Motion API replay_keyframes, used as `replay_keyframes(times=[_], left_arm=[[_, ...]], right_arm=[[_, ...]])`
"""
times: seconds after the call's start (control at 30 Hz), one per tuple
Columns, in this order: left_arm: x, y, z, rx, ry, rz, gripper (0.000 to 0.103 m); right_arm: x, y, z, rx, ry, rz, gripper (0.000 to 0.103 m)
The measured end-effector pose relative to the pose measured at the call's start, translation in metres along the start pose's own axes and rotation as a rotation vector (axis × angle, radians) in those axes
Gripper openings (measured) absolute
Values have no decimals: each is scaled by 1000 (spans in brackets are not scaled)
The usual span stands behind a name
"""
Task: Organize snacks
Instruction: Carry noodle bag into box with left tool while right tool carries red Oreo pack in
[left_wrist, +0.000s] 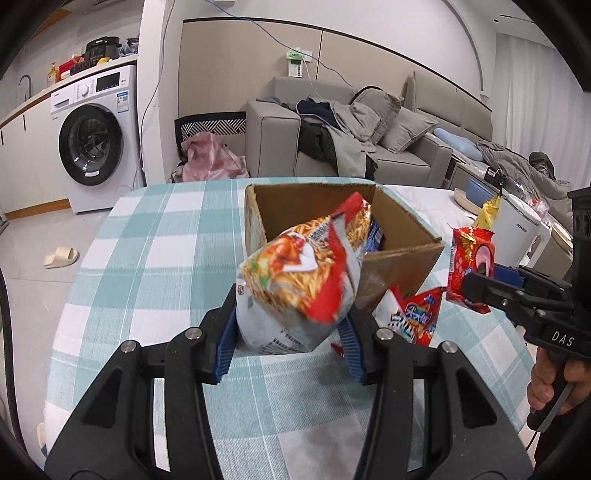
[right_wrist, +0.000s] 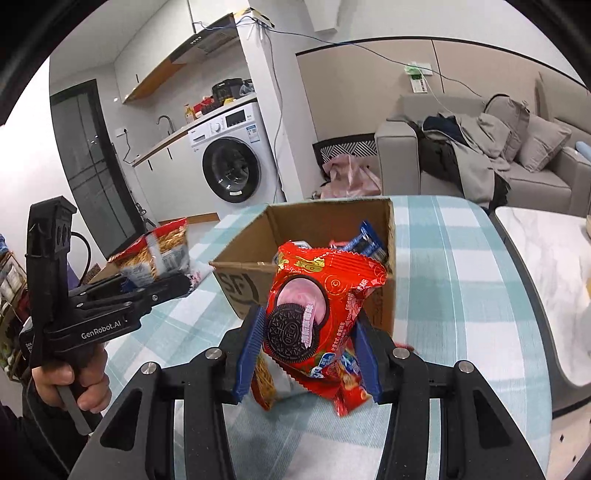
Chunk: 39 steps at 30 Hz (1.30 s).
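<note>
Snack bags held in both tongs: left gripper (left_wrist: 291, 325) clamped on noodle snack bag (left_wrist: 306, 269), right gripper (right_wrist: 310, 354) clamped on red Oreo pack (right_wrist: 317, 314). Cardboard box (left_wrist: 402, 254) just ahead of both tongs, open side up, roughly equally near. Both bags upright, long axis pointing up and forward to box; probably next lowered inside.

Noodle-print snack bag (left_wrist: 299, 280) and red Oreo packet (right_wrist: 314, 321), seemingly above open cardboard box (left_wrist: 314, 195)
</note>
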<state>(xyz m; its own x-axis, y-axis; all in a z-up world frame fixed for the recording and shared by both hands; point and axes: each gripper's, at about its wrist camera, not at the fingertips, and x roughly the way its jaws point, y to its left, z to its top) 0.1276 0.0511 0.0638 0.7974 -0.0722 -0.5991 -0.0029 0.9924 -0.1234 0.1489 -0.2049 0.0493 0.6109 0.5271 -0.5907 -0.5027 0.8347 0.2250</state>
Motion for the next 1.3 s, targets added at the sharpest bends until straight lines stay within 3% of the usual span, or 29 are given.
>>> replay_keyframes(times=[0.43, 0.97, 1.3], left_arm=[[-1, -13, 13, 9, -17, -37, 42], [-27, -25, 39, 9, -101, -54, 41], [-5, -35, 63, 33, -100, -58, 41]], right_arm=[[10, 2, 17, -14, -12, 13, 47], [4, -4, 35, -19, -60, 12, 47], [16, -8, 53, -27, -63, -4, 47]])
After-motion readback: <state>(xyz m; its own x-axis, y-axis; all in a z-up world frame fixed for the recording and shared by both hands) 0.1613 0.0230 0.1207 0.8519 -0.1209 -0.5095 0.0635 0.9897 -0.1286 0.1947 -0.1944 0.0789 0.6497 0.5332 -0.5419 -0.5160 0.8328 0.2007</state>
